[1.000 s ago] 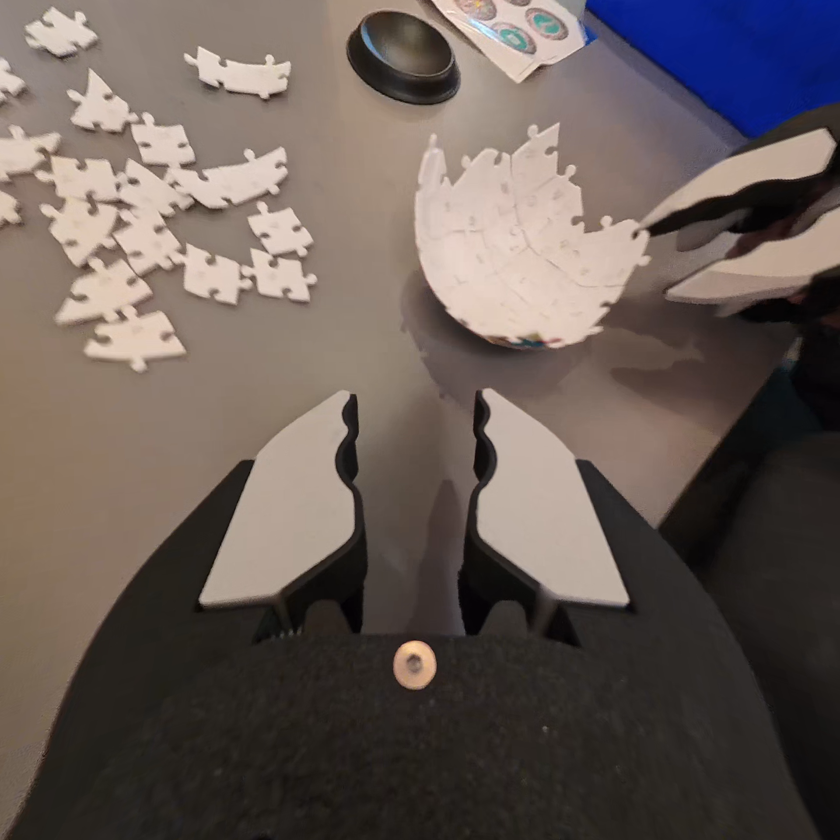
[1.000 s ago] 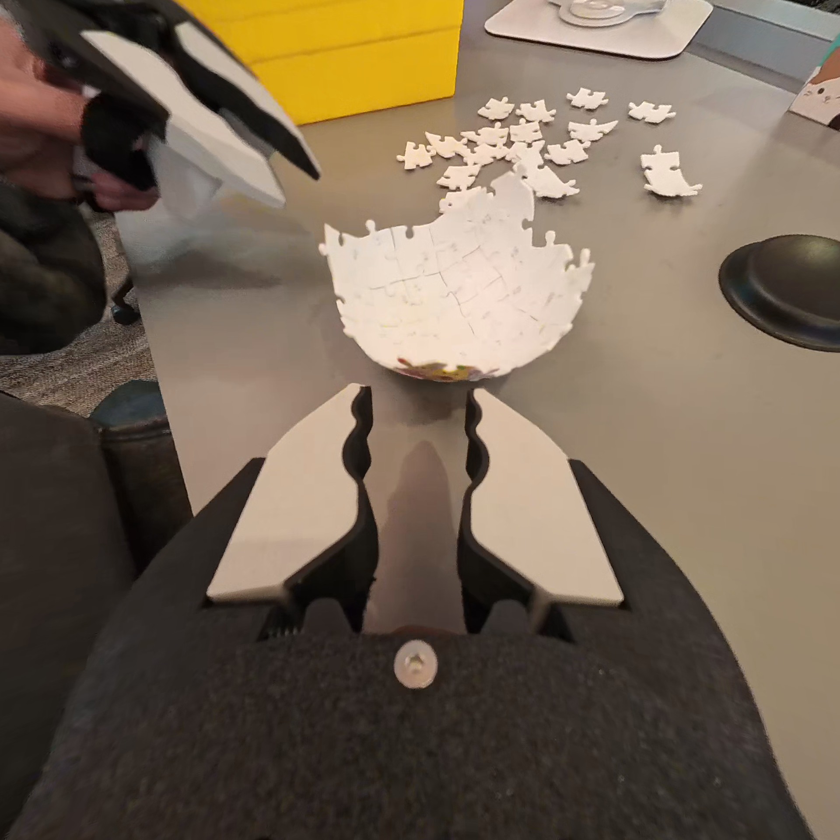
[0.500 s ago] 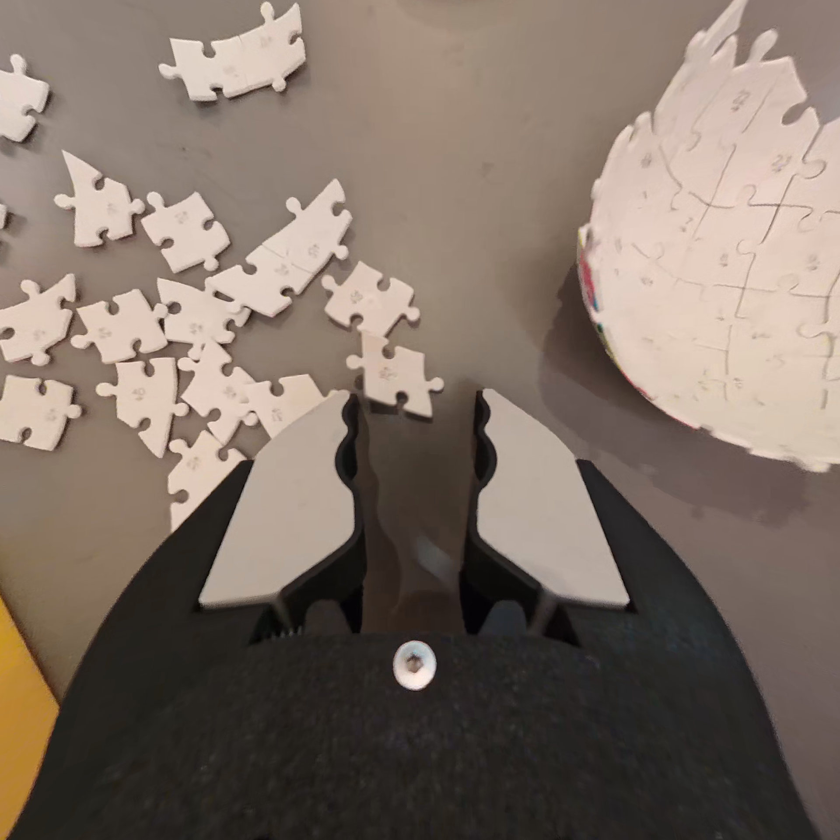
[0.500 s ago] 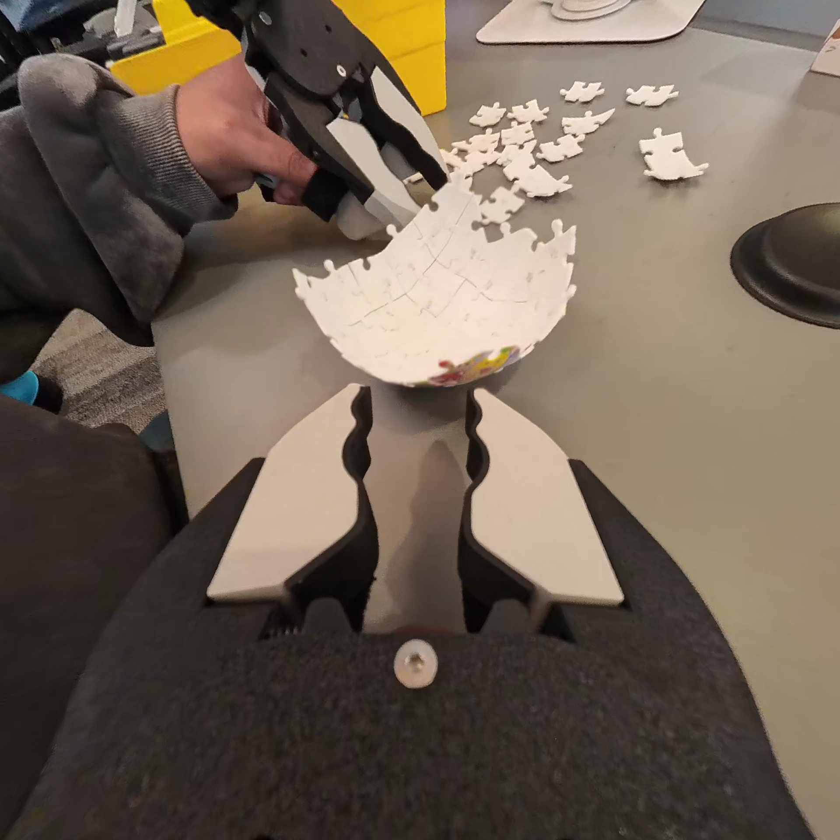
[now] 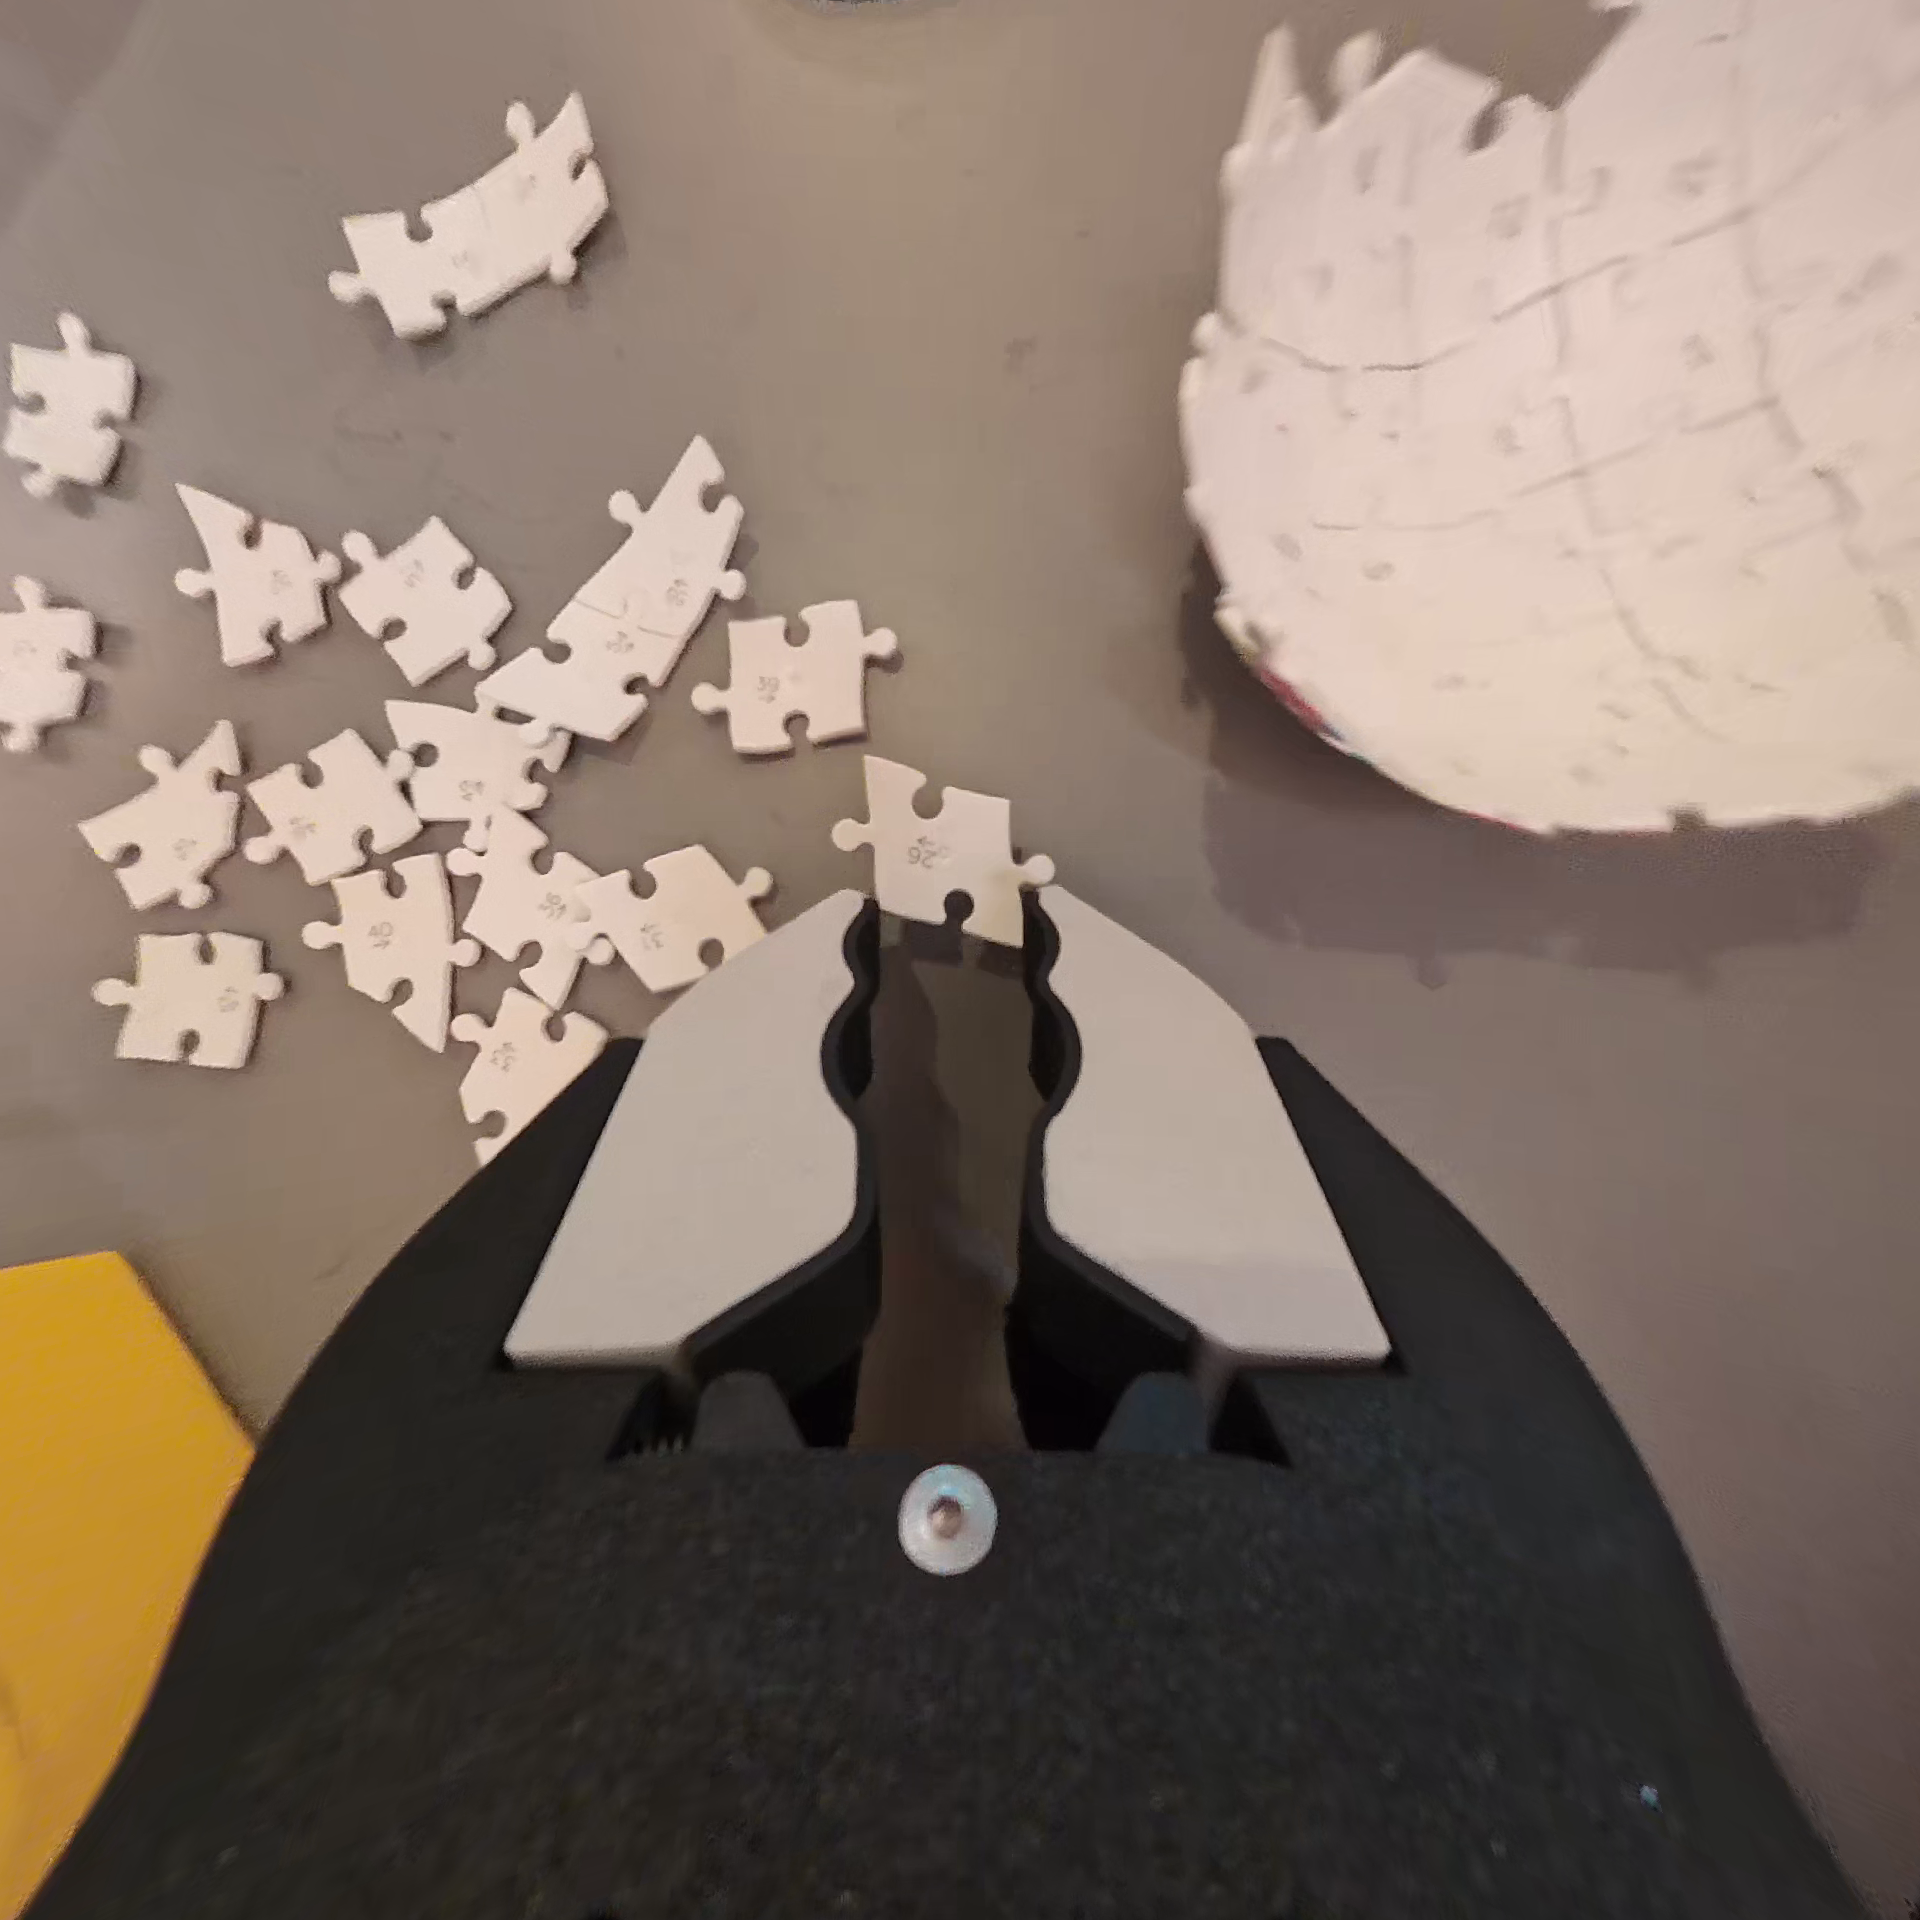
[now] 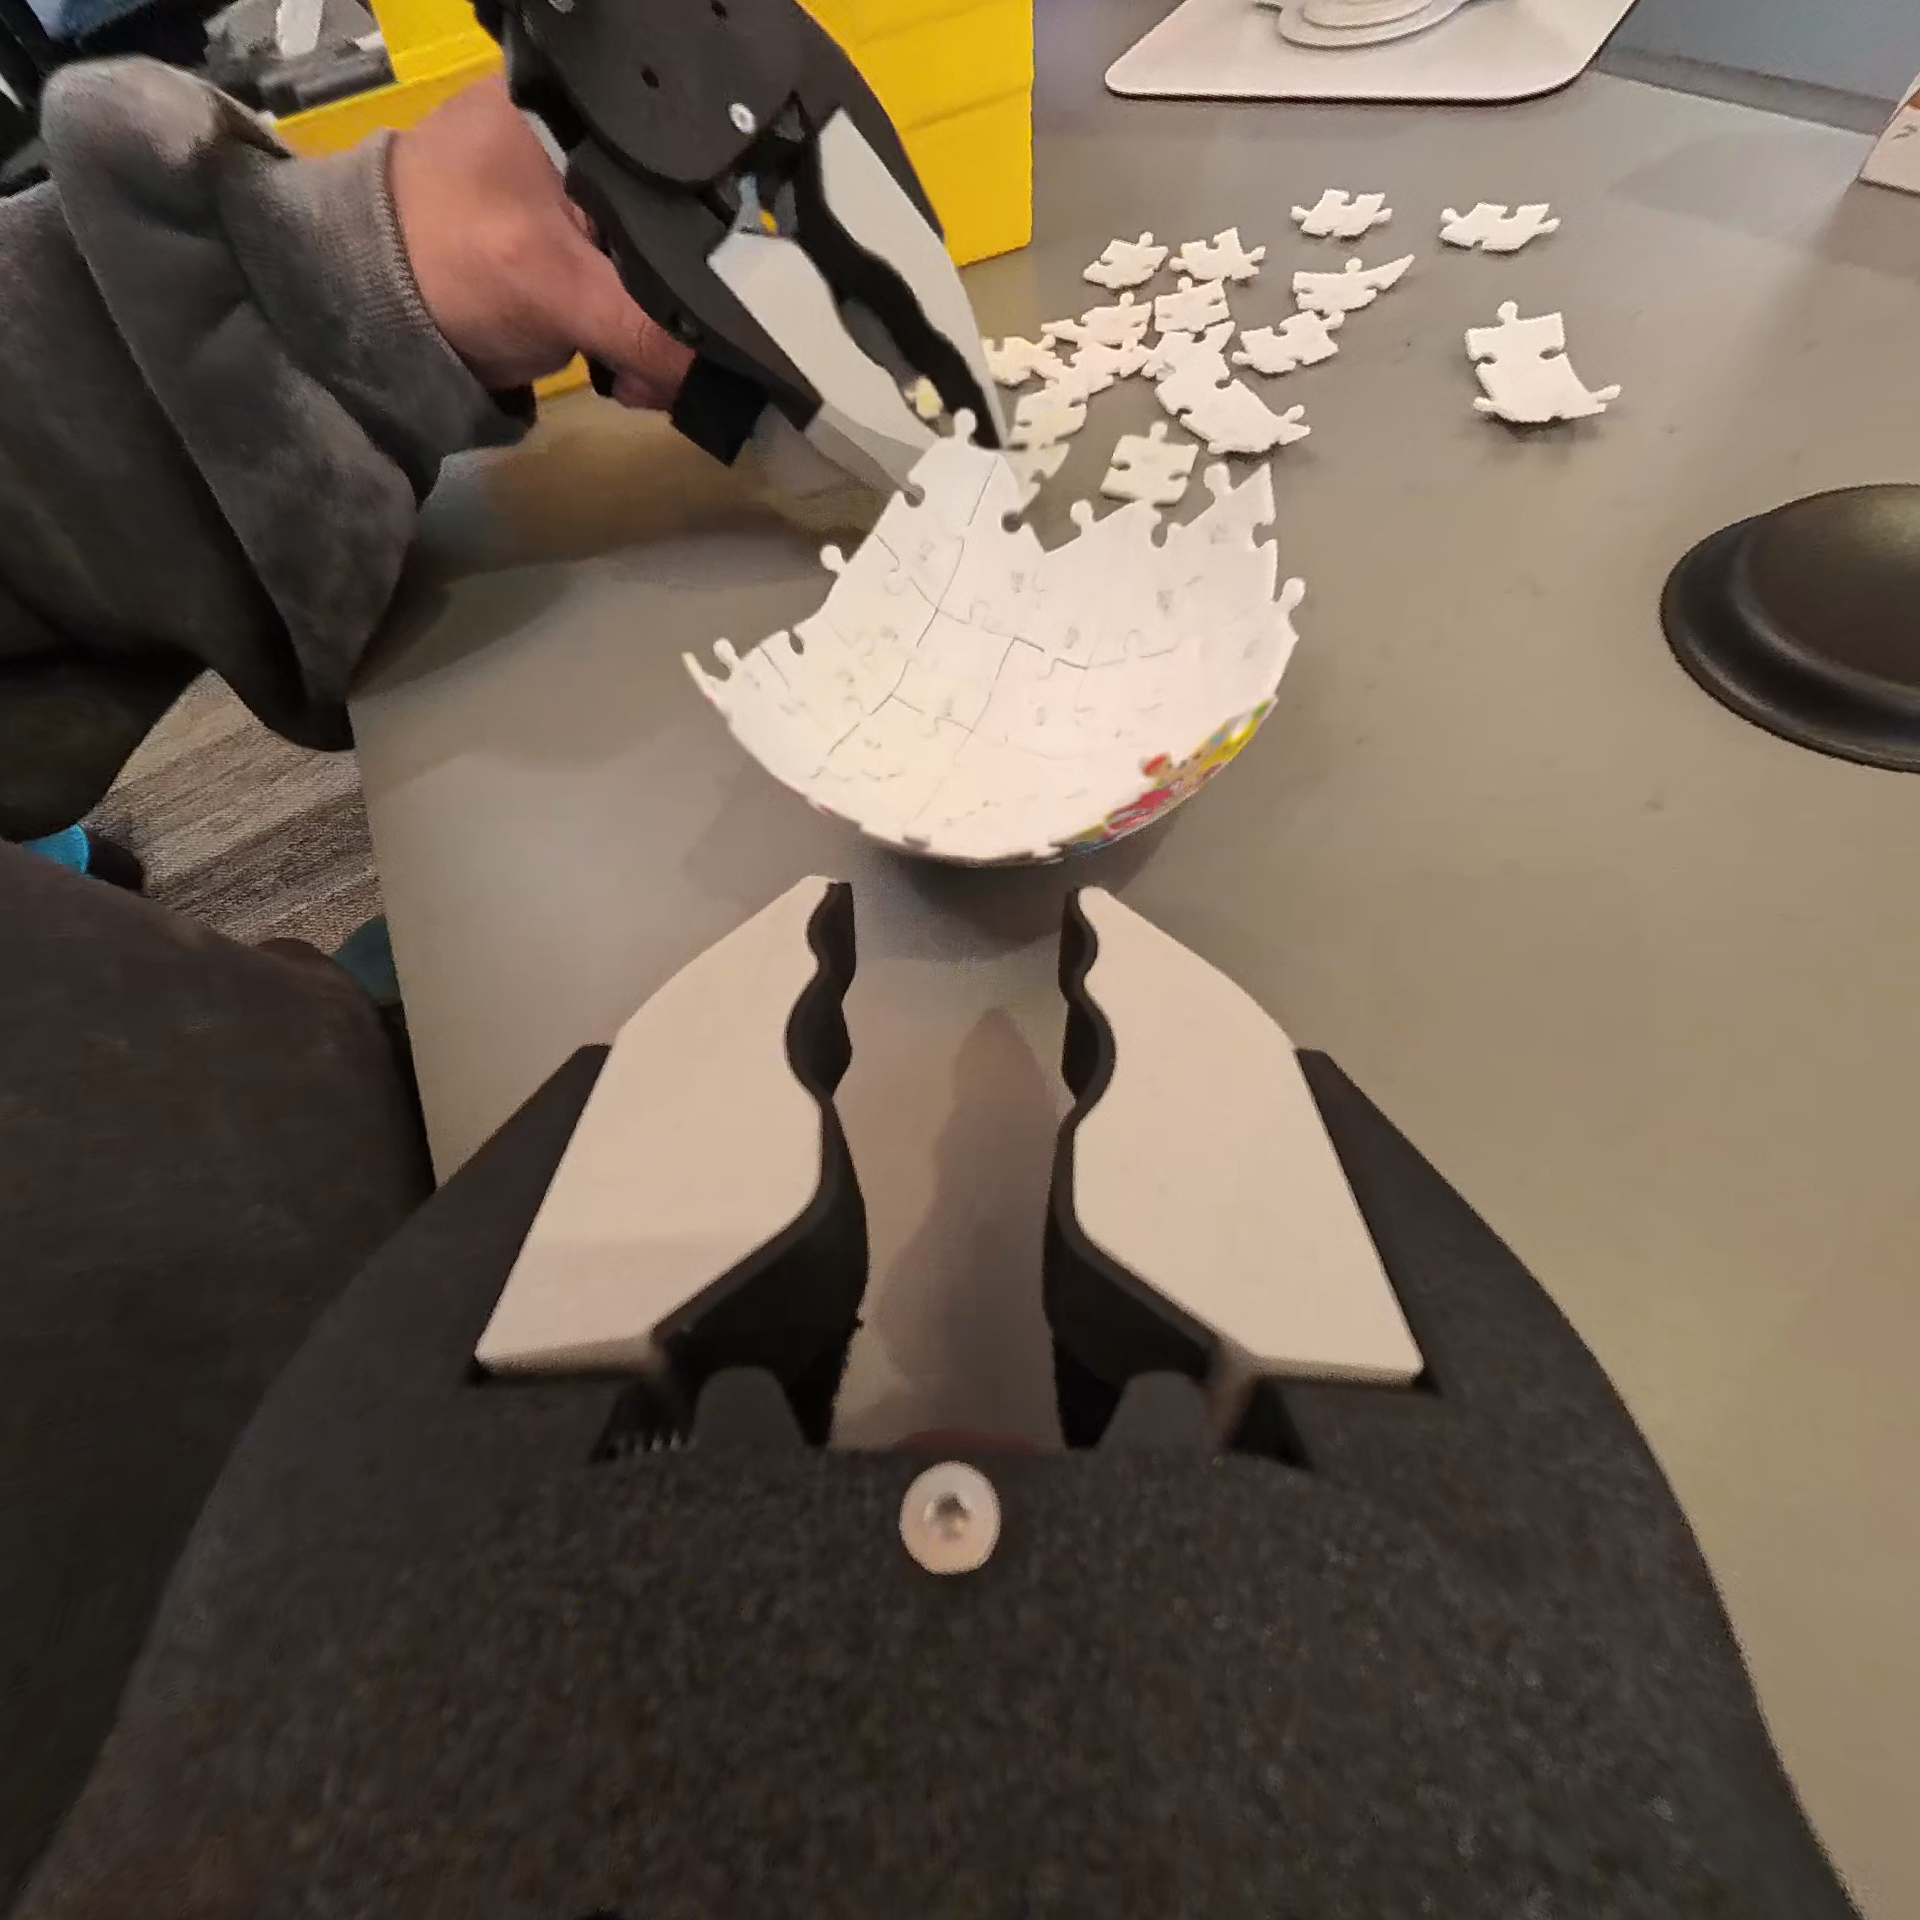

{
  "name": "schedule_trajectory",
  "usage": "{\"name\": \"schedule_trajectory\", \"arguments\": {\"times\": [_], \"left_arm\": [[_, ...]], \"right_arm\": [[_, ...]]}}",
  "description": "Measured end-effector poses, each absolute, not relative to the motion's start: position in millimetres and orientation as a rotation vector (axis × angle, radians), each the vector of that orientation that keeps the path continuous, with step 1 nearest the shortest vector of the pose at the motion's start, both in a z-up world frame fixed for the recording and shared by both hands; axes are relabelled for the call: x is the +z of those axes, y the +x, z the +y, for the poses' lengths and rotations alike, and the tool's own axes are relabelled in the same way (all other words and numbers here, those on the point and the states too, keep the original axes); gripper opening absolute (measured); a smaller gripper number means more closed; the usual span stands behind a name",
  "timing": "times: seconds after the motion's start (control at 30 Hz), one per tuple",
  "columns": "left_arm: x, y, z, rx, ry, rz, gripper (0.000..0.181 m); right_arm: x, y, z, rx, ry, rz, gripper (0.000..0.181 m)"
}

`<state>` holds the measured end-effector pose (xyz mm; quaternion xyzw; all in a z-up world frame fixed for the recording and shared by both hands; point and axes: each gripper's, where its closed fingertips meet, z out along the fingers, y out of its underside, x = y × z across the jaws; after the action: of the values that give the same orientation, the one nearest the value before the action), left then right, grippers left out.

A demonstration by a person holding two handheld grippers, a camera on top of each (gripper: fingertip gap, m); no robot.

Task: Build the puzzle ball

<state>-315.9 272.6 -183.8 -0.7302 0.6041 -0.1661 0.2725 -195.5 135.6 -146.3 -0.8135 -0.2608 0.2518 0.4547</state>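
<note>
The half-built puzzle ball [image 6: 1018,686], a white bowl of joined pieces with a coloured outside, rests tilted on the grey table [image 6: 1507,1039]. It also shows at the upper right of the left wrist view [image 5: 1558,468]. My left gripper [image 5: 948,914] is shut on a white puzzle piece [image 5: 940,847] at the edge of the loose pieces [image 5: 416,779]; both pads press its sides. In the right wrist view the left gripper [image 6: 951,426] sits just behind the ball's rim. My right gripper [image 6: 956,914] is open and empty, just short of the ball.
Several loose white pieces [image 6: 1195,343] lie beyond the ball. A yellow box [image 6: 935,125] stands at the back left, also in the left wrist view [image 5: 83,1507]. A black dome [image 6: 1808,623] sits at the right. A person's hand [image 6: 499,260] holds the left gripper. Tip to tip, the grippers are about 20 centimetres apart. Both grippers' tips are roughly 20 centimetres from the black dome [image 6: 1808,623].
My left gripper has moved from beside the ball to the loose pieces and its jaws have closed on one piece. The ball has tipped a little. My right gripper has barely moved.
</note>
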Motion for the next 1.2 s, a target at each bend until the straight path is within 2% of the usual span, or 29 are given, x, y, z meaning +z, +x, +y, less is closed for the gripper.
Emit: {"name": "schedule_trajectory", "arguments": {"times": [0.3,0.5,0.7,0.73,0.77,1.03,1.2], "left_arm": [[-86,-275,154,-0.629,-1.359,2.078,0.025],[-83,-247,101,-0.506,-1.057,2.312,0.026],[-95,-235,80,-0.352,-0.919,2.443,0.026],[-97,-233,79,-0.332,-0.91,2.451,0.026],[-99,-232,79,-0.311,-0.915,2.459,0.026],[-102,-232,108,-0.441,-1.167,2.304,0.028],[-91,-233,180,-0.522,-1.449,2.063,0.02]], "right_arm": [[-89,-211,115,0.998,-1.951,-0.704,0.026],[-75,-222,99,1.374,-1.985,-0.617,0.025],[-85,-225,88,1.393,-2.048,-0.644,0.014],[-87,-226,86,1.395,-2.054,-0.66,0.004],[-90,-225,86,1.383,-2.067,-0.657,0.003],[-96,-208,102,1.339,-2.022,-0.517,0.002],[-91,-194,123,1.262,-1.918,-0.424,0.002]]}}
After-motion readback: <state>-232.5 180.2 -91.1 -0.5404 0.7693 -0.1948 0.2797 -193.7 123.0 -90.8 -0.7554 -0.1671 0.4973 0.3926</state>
